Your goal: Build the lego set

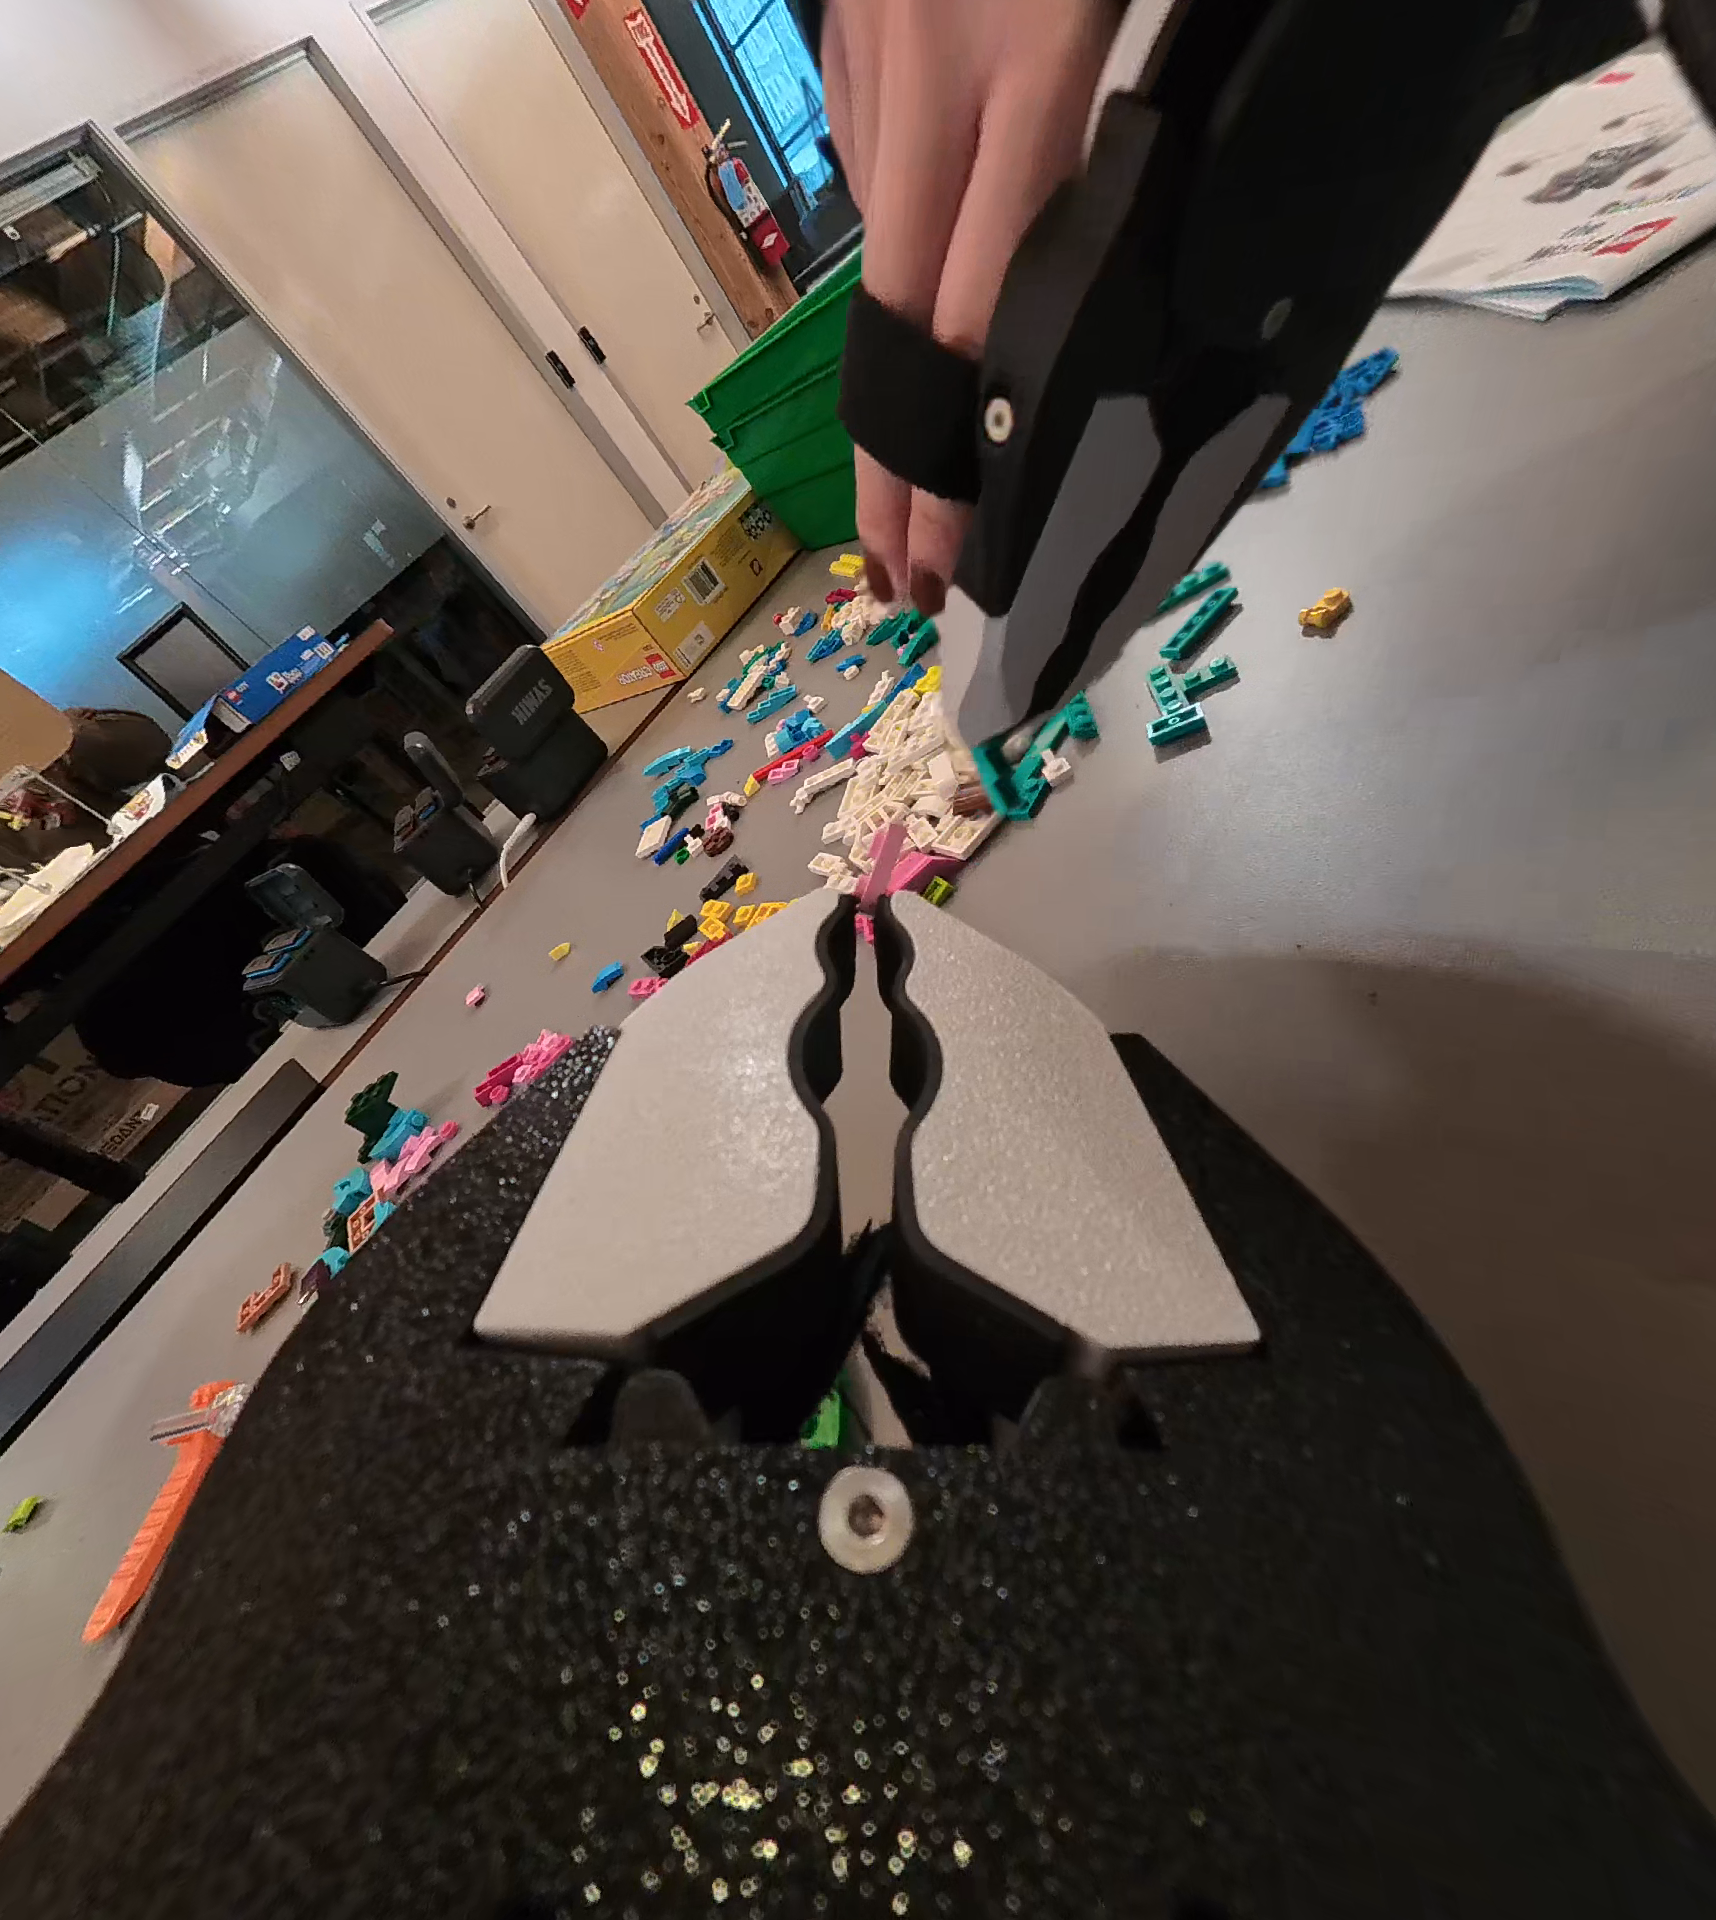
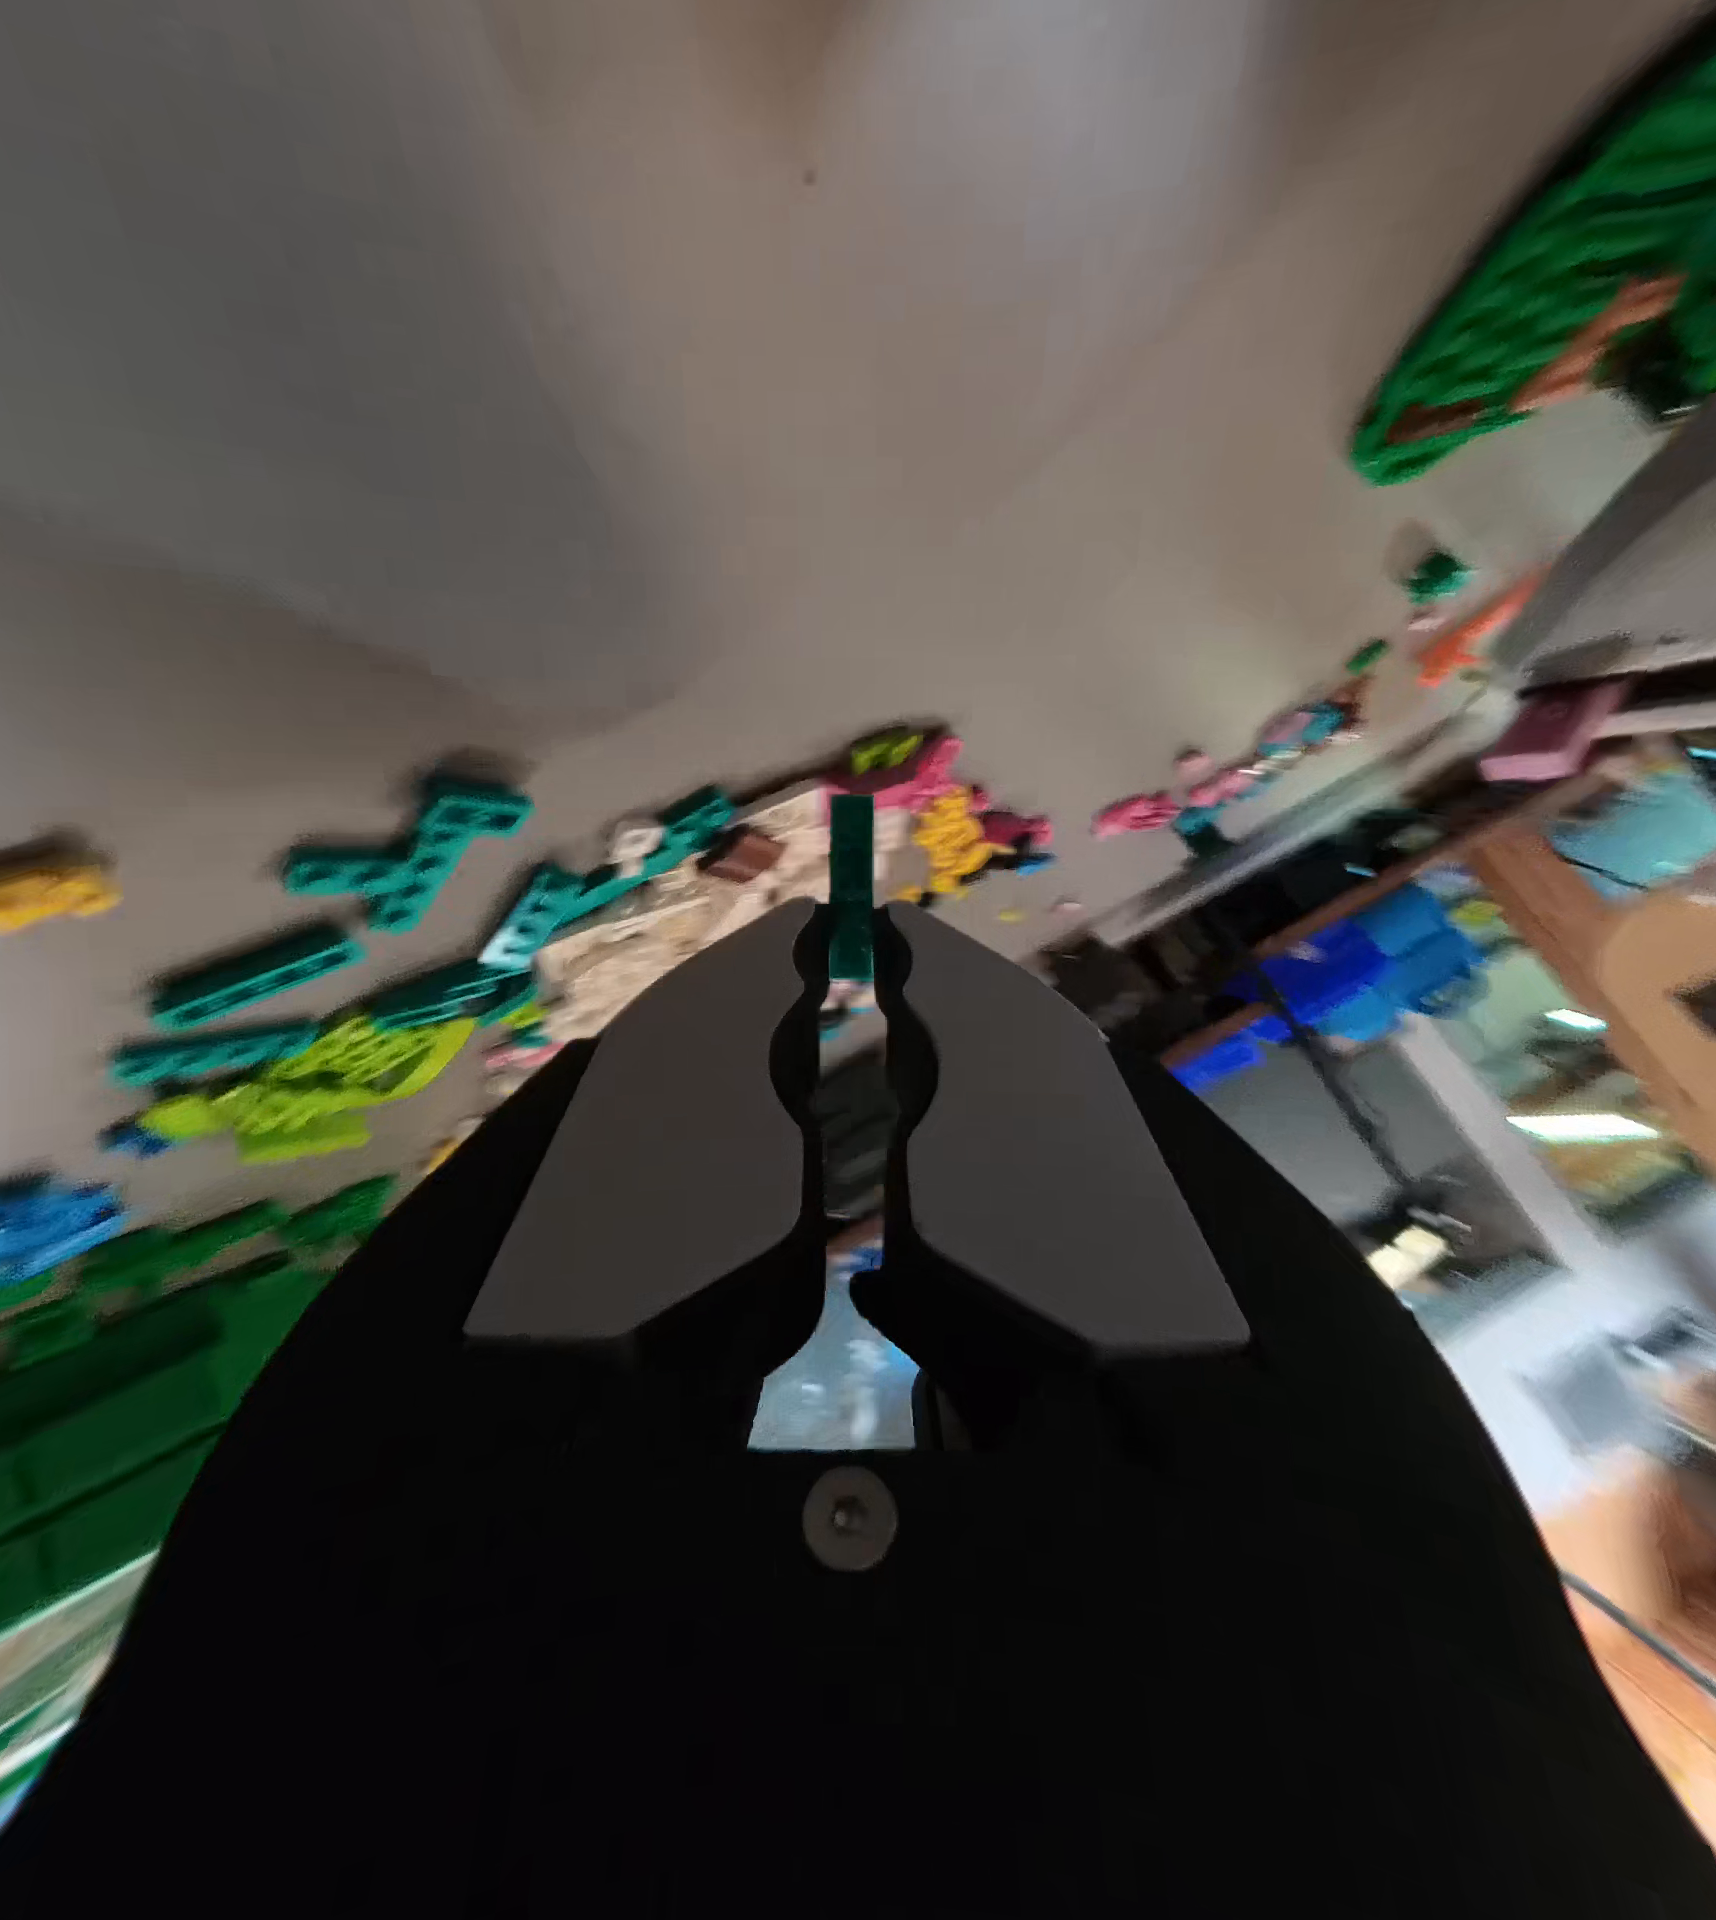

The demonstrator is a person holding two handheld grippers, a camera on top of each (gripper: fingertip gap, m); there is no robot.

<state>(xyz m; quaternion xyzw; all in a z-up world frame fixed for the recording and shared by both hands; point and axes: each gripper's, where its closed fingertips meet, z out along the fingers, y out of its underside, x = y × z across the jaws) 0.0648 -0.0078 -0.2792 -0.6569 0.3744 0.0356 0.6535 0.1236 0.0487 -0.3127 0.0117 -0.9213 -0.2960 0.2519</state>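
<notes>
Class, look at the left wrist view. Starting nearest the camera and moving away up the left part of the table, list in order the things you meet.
Orange tool → pink bricks → yellow bricks → white brick pile → yellow box → green bins.

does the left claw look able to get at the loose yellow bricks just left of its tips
Reach, probably yes: the yellow bricks lie close beside the left claw, nothing between. But it already grips a pink plate, so picking one up looks unlikely.
</notes>
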